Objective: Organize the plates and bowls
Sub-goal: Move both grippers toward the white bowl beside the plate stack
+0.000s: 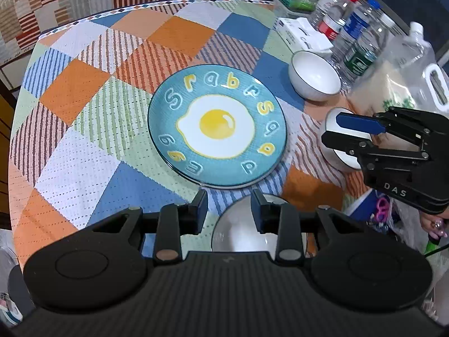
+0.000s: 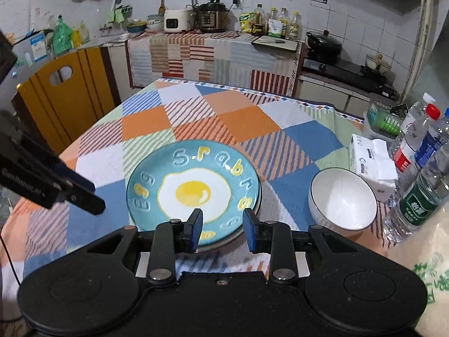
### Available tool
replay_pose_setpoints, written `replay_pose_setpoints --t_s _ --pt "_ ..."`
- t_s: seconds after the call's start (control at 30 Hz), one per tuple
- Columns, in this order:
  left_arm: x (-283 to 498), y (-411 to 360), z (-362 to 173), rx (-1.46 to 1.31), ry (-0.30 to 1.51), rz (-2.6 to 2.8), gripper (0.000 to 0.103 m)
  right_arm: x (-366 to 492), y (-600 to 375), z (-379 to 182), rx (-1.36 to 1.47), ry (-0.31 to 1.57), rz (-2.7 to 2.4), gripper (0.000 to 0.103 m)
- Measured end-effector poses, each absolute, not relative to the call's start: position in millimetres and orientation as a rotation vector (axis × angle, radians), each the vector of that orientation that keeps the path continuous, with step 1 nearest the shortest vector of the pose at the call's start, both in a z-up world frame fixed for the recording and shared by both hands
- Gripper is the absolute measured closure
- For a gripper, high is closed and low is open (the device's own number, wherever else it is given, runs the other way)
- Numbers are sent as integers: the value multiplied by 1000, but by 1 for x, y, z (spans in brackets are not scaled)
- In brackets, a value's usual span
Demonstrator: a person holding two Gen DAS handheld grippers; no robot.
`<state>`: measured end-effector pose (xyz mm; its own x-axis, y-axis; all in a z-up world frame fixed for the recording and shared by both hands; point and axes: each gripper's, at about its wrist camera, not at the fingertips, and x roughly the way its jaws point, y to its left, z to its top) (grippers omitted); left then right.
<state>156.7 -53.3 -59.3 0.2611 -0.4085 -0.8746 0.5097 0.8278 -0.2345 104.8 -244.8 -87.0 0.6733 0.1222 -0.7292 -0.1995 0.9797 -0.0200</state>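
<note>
A blue plate with a fried-egg design (image 1: 217, 126) (image 2: 193, 189) lies on another plate in the middle of the checked tablecloth. A white bowl (image 1: 314, 74) (image 2: 342, 199) stands to its right. A second white bowl (image 1: 334, 143) sits near the right gripper in the left wrist view. A third white bowl (image 1: 241, 231) is under my left gripper (image 1: 228, 210), which is open above it. My right gripper (image 2: 223, 229) is open and empty over the plate's near edge; it also shows in the left wrist view (image 1: 341, 127).
Several water bottles (image 1: 353, 33) (image 2: 421, 163), a tissue box (image 1: 303, 35) (image 2: 370, 160) and a big clear jug (image 1: 412, 64) crowd the table's right side. A yellow chair (image 2: 61, 92) stands at the left. Kitchen counters lie beyond.
</note>
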Motion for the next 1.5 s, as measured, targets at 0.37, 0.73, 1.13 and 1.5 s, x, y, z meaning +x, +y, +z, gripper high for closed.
replay_pose_setpoints --t_s 0.37,0.73,1.13,1.5 --pt "121 -54 -47 128 1143 -611 65 68 -248 -70 -133 784 183 60" --pt "79 -64 -36 163 1136 -590 59 26 -275 -69 -116 756 155 50" --pt "60 -122 -35 192 1116 -636 37 -3 -323 -100 -69 778 54 28" --pt "90 -179 -75 155 1145 -621 29 30 -340 -161 -49 907 17 28"
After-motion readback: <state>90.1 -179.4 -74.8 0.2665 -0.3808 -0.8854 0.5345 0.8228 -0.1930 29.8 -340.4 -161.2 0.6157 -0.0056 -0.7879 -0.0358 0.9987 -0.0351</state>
